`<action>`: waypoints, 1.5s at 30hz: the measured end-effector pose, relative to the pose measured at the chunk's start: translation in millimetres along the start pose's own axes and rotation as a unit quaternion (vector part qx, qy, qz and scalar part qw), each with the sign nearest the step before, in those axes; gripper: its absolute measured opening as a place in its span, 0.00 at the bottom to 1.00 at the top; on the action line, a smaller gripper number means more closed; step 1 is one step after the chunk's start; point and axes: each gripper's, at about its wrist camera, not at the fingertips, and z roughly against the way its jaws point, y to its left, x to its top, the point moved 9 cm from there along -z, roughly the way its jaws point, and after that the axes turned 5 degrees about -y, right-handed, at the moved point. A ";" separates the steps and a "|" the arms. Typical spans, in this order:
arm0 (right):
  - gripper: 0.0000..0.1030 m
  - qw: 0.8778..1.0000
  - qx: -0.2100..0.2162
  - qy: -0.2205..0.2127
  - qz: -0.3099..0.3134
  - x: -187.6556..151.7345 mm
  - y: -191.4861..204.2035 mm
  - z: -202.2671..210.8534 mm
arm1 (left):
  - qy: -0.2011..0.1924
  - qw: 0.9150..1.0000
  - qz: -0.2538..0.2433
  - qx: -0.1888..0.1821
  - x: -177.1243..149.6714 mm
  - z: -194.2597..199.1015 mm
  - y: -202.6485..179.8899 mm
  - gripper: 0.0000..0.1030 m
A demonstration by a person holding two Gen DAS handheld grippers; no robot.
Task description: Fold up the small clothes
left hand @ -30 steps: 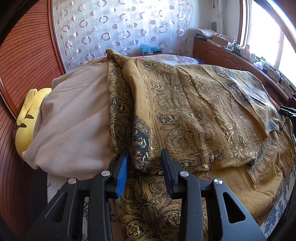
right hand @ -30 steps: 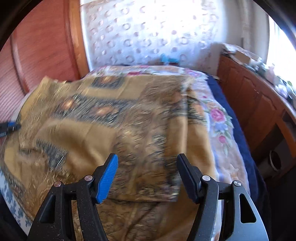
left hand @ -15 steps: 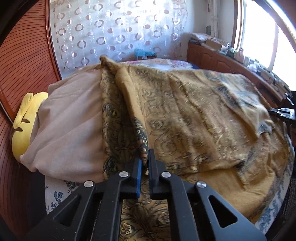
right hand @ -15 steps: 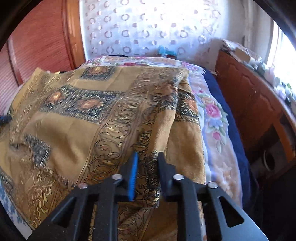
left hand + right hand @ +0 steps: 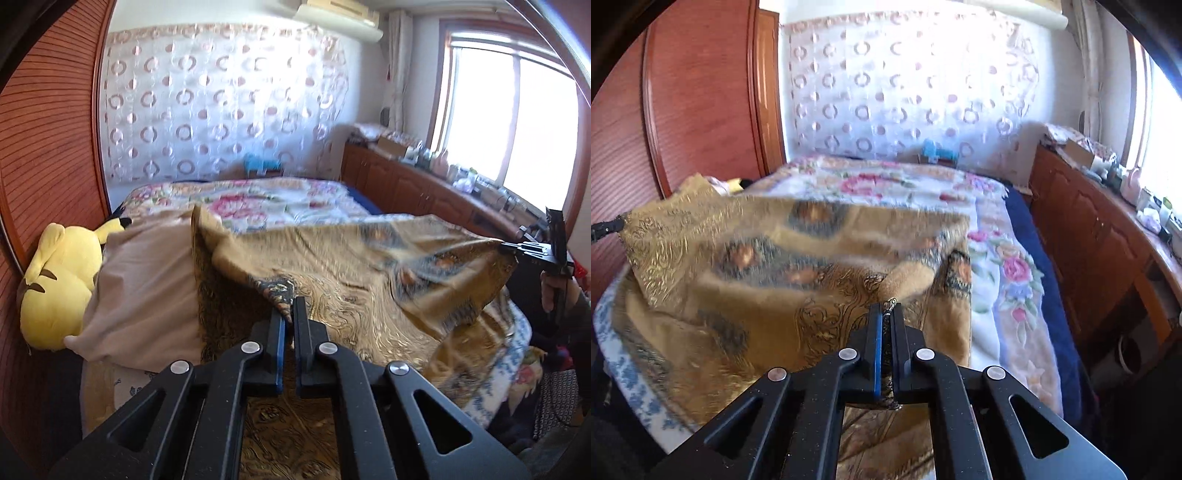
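The left gripper [image 5: 290, 314] has its jaws pressed together on one near corner of the gold patterned cloth [image 5: 369, 273], and the right gripper [image 5: 886, 314] pinches the other near corner in the same way, a frayed bit of hem showing between its pads. Both pairs of jaws have just been closing, with the fabric caught between them.

The cloth lies on the bed [image 5: 288, 199]. Its near edge is raised off the bed and stretched between the two grippers, so its long axis runs across the bed from one side to the other. The rest of it slopes away and down from the jaws toward the head of the bed, with its far-left part draped over a beige pillow [image 5: 147, 280] beside a yellow plush toy [image 5: 59, 280] at the left edge.

Everything still lying flat is ahead of both grippers, so the fold most likely calls for carrying the held edge forward over it. Neither hand looks nearer to the far edge; they would need to travel together to keep the hem level.
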 end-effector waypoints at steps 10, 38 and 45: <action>0.03 1.000 0.017 -0.006 -0.013 -32.2 7.4 72.4 | 0.019 0.999 0.007 0.033 -45.0 37.0 11.4 0.04; 0.59 1.000 0.008 0.023 -0.015 -94.1 83.4 30.0 | 0.077 0.993 0.049 0.075 -99.5 4.8 35.0 0.79; 0.59 0.998 0.031 0.051 -0.003 -114.0 117.4 -9.6 | 0.083 0.993 0.047 0.075 -103.6 2.5 36.2 0.79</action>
